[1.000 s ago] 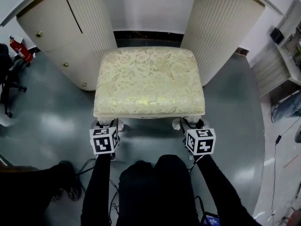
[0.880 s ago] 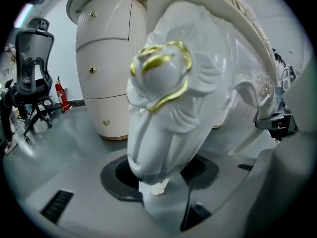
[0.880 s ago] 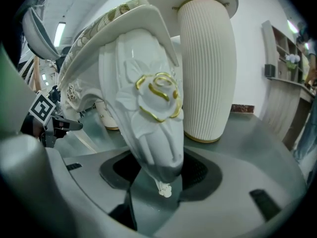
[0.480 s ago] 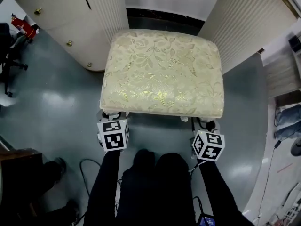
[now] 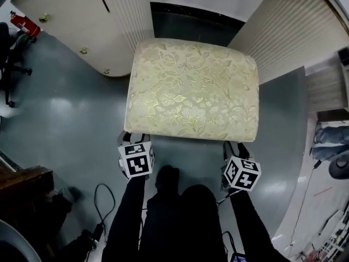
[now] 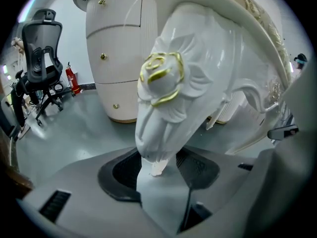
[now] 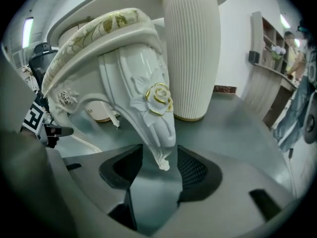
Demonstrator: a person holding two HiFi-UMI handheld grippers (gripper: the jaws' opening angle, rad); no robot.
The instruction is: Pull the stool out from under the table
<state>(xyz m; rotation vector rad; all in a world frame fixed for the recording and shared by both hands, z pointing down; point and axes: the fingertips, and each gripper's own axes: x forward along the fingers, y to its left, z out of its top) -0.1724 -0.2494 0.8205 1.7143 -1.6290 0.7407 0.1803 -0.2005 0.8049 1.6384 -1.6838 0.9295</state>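
- The stool (image 5: 193, 89) stands on the grey floor (image 5: 71, 119). Only its far end lies between the table's drawer pedestal (image 5: 71, 15) and fluted pedestal (image 5: 286, 31); the rest of the seat is out in front.
- The left gripper (image 6: 158, 163) is clamped low on the near-left leg (image 6: 163, 108), and the carved white wood fills the space between its pads.
- The right gripper (image 7: 159, 165) grips the near-right leg (image 7: 153, 118) likewise, jaws fairly wide, just above the foot.
- An office chair (image 6: 42, 58) stands off to the left.
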